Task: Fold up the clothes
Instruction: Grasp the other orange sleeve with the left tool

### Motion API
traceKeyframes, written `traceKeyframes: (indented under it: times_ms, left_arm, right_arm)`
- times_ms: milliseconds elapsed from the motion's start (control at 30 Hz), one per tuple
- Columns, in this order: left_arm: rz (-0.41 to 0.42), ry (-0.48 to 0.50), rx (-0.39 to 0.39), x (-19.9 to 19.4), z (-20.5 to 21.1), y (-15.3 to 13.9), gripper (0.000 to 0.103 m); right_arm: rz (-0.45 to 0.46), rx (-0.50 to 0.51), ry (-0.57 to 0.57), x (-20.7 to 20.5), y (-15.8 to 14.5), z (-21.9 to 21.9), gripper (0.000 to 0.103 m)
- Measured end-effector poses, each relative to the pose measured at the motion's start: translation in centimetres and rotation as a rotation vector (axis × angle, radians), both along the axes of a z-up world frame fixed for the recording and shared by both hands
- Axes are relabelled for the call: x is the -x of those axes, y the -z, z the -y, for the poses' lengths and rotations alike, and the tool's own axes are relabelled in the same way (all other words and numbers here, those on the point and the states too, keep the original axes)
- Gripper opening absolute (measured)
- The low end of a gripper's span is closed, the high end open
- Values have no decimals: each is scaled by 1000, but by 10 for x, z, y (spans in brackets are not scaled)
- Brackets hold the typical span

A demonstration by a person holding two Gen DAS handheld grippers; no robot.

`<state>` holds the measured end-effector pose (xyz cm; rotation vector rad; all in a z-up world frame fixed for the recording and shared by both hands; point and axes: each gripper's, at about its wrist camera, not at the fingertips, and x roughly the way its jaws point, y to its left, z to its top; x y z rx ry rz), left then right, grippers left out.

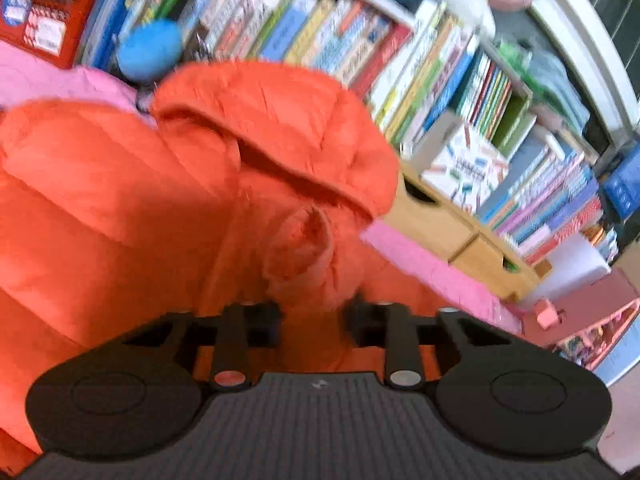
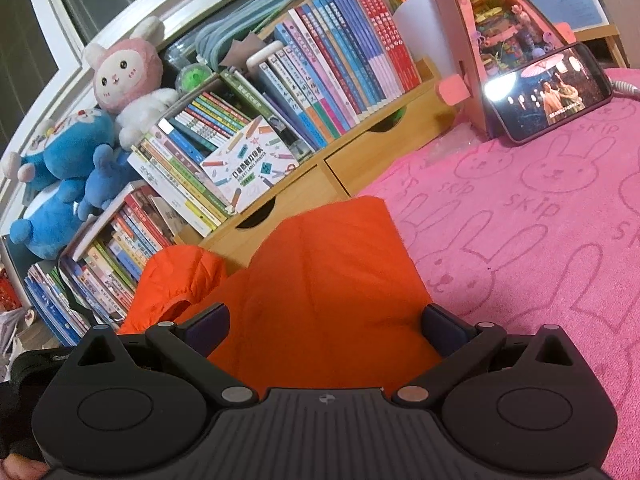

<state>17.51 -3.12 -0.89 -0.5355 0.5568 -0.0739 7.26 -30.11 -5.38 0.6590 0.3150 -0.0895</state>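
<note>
While your left gripper [image 1: 314, 308] pinches orange jacket [image 1: 168, 208] fabric between narrow jaws, right gripper [image 2: 326, 328] stands wide, jacket flap between pads, untouched, running ahead; right nearer flat edge.

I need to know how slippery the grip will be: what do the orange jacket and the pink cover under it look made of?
The orange jacket looks like a thin synthetic shell, nylon or polyester, over padding: stitched puffy panels and a faint sheen. The pink cover looks like terry or plush fabric: matte, nubby, with rabbit outlines and "skip" pressed into the pile. Probably slick jacket on a grippy base.
</note>
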Motion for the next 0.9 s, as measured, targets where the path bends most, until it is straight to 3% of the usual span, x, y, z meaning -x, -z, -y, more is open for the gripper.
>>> traceKeyframes:
  times_ms: [167, 400, 533, 633, 767, 833, 900]
  left_arm:
    - [144, -101, -100, 25, -35, -24, 18]
    - [101, -193, -211, 41, -78, -17, 18]
    - [30, -211, -259, 43, -86, 0, 22]
    - [16, -228, -254, 43, -88, 10, 26]
    - [56, -271, -266, 52, -90, 12, 27]
    - [57, -266, -264, 50, -91, 13, 28]
    - [33, -255, -246, 45, -93, 18, 34]
  right_arm:
    - [180, 44, 50, 24, -10, -1, 103]
    - [105, 69, 79, 16, -9, -1, 103]
    - [0, 182, 56, 3, -12, -15, 103]
    - [-31, 413, -37, -5, -22, -50, 103]
    - [33, 931, -166, -14, -30, -121, 102]
    - [100, 1078, -219, -14, -30, -147, 102]
    - [155, 1106, -286, -19, -34, -168, 102]
